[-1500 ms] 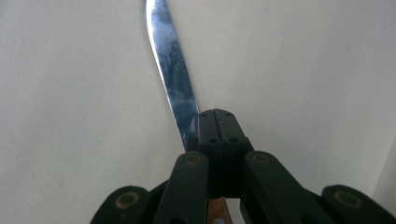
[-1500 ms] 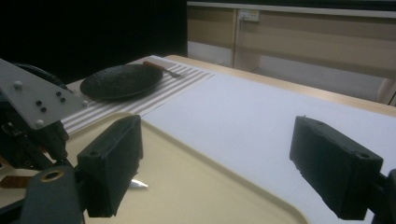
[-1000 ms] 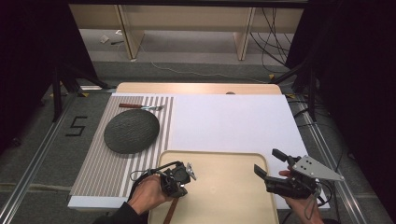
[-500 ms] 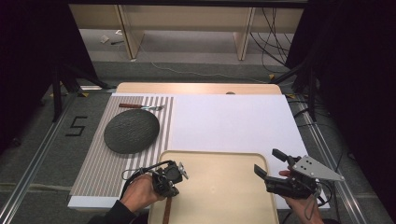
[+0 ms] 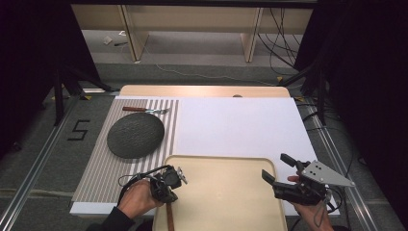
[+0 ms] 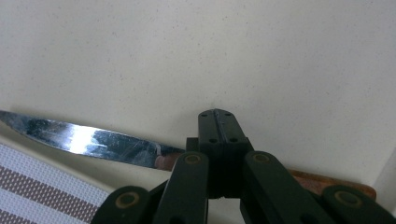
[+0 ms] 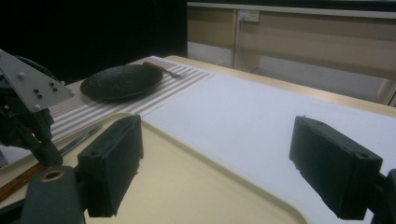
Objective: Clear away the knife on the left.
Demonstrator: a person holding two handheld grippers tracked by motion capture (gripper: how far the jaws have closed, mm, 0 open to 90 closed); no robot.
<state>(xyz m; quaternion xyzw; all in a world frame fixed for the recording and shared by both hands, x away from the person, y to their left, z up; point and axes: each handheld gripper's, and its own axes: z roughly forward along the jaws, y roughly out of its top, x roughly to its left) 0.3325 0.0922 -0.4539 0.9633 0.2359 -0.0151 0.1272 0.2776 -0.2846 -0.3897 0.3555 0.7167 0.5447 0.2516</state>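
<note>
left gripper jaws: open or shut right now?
Shut. In the left gripper view the left gripper has its two jaws pressed together at the tip, clamped on the knife where blade meets handle, over the tray.

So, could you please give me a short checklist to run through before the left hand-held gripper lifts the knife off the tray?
1. Left hand-held gripper shut on the knife: ok, its jaws meet at the point where blade and wooden handle join.
2. Firmness of that grip: cannot tell.
3. Knife lying flat in the tray along its left edge: ok.
4. Right hand-held gripper open and holding nothing: ok, at the tray's right edge, apart from the knife.
5. Dark plate bare on the striped mat: ok.
6. Fork beyond the plate, out of the way: ok.
</note>
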